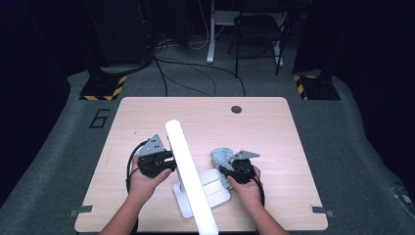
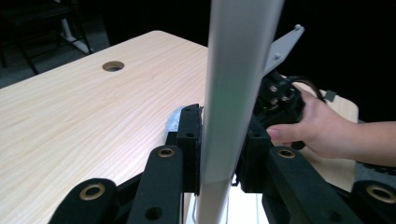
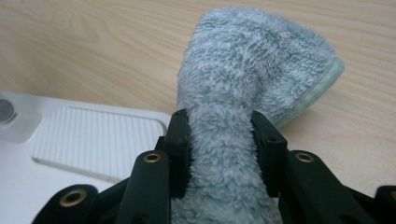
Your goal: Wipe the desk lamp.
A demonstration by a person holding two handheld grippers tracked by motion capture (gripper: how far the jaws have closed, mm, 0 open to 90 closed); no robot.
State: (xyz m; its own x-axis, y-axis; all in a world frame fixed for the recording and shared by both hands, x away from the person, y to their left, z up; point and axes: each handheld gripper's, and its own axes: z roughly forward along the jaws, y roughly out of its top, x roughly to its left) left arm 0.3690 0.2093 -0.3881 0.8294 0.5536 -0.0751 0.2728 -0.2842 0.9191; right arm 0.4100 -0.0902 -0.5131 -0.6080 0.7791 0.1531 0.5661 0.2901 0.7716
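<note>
So there's a white desk lamp with a long flat bar head point(image 1: 188, 171) sitting near the front middle of the light wood tabletop point(image 1: 254, 127), on its flat white rectangular base point(image 1: 215, 188). The left gripper point(image 1: 169, 159) comes in from the lamp's left side, and in the left gripper view its jaws are clamped right onto the lamp's bar point(image 2: 224, 116), one black pad on each side, pressed up against it. The bar runs upright through that view.

Over on the right, the right gripper point(image 1: 226, 172) has a fluffy pale grey-green microfibre cloth point(image 3: 247, 84) pinched between its jaws. The right gripper view has the pile bunched in tight between the pads, with the rest of the cloth fanning out past them onto the wood. The cloth sits just beside the right edge of the lamp base, whose ribbed panel point(image 3: 98, 137) is on the left there. Both hands hold their grippers low over the tabletop.
</note>
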